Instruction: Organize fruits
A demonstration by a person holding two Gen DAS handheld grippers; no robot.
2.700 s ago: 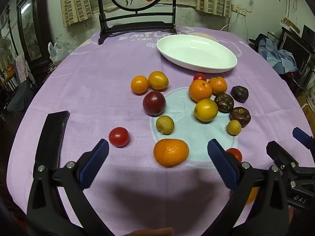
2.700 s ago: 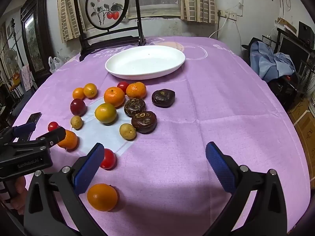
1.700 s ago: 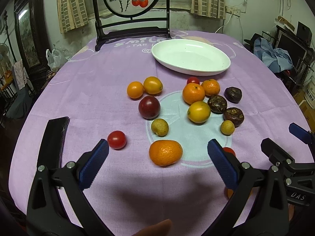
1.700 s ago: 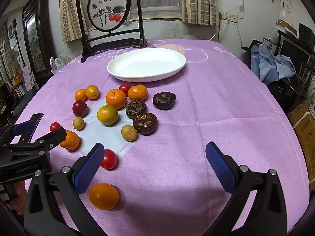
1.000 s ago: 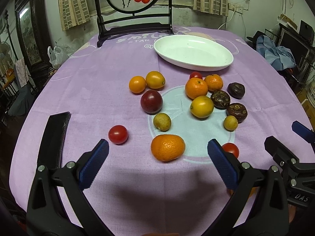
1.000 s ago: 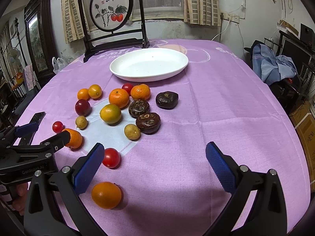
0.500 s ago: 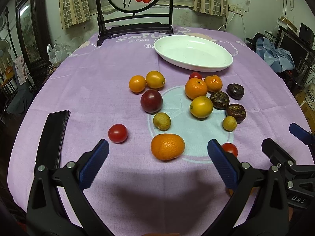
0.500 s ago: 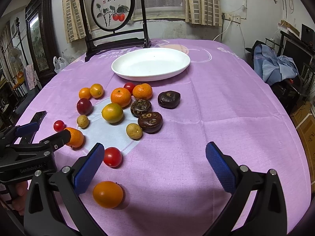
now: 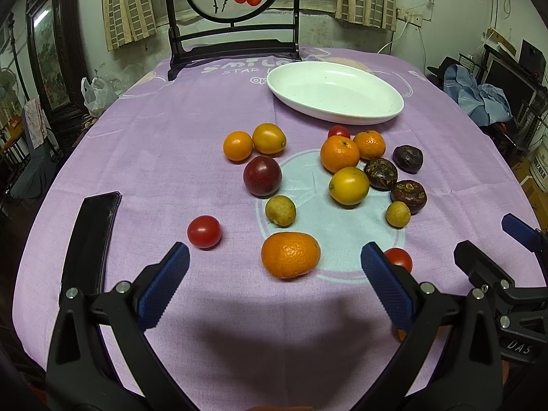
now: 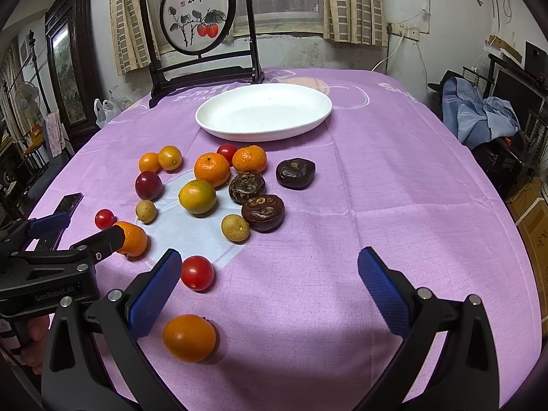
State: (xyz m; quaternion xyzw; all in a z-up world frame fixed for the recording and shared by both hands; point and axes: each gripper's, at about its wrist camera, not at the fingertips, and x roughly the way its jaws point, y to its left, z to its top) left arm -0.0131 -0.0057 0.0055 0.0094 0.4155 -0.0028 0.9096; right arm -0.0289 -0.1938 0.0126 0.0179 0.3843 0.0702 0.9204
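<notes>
Both claws gape, grasping nothing; right claw [image 10: 269,282] partly hides, perhaps, a tomato [image 10: 197,272].

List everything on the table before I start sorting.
Dish: one, white, far middle.
Citrus fruits: seven, orange to yellow-green, five clustered, two nearer.
Cherry tomatoes: three, red, scattered.
Wrinkled fruits: three, dark brown, cluster's right.
Small round fruits: two, tan, cluster's near side.
Plum: one, dark red, cluster's left.
Phone: one, black, left edge.
Painted screen: one, dark frame, far edge.
Tablecloth: one, purple, underneath.
Left gripper: open, blue pads.
Right gripper: open, blue pads.
</notes>
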